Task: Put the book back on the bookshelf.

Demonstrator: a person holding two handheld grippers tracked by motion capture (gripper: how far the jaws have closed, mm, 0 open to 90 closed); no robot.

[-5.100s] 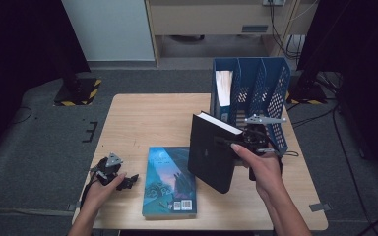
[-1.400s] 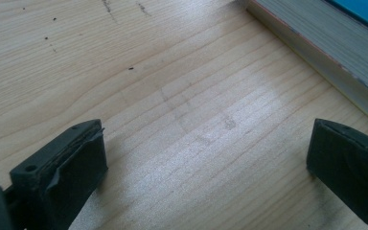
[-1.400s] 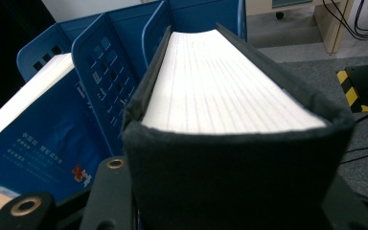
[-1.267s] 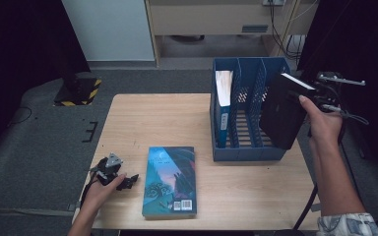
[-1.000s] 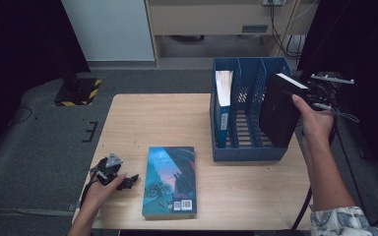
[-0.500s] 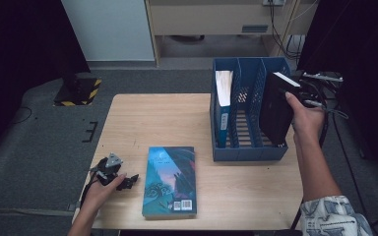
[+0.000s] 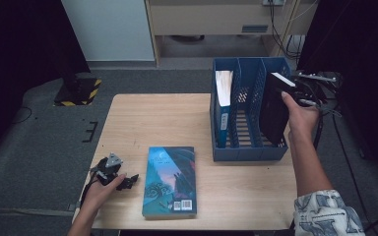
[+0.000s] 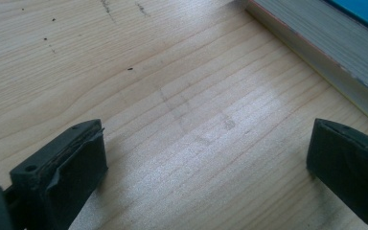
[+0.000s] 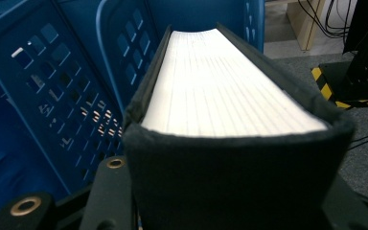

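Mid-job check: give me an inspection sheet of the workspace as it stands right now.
Surface: wooden table, faint scuffs.
Job's things: black book upright, tilted, going into blue file rack rightmost slot; blue-spined book in left slot; illustrated book flat on table.
Clutter: nothing seen.
Grippers: right gripper shut on black book; left gripper open, on table beside illustrated book.
Cables: trailing from each gripper; more on floor.
Surroundings: grey carpet, hazard-striped base.

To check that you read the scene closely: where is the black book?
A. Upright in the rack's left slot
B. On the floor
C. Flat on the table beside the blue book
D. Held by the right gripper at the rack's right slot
D: the right gripper holds the black book upright, lowering into the blue rack's right slot.
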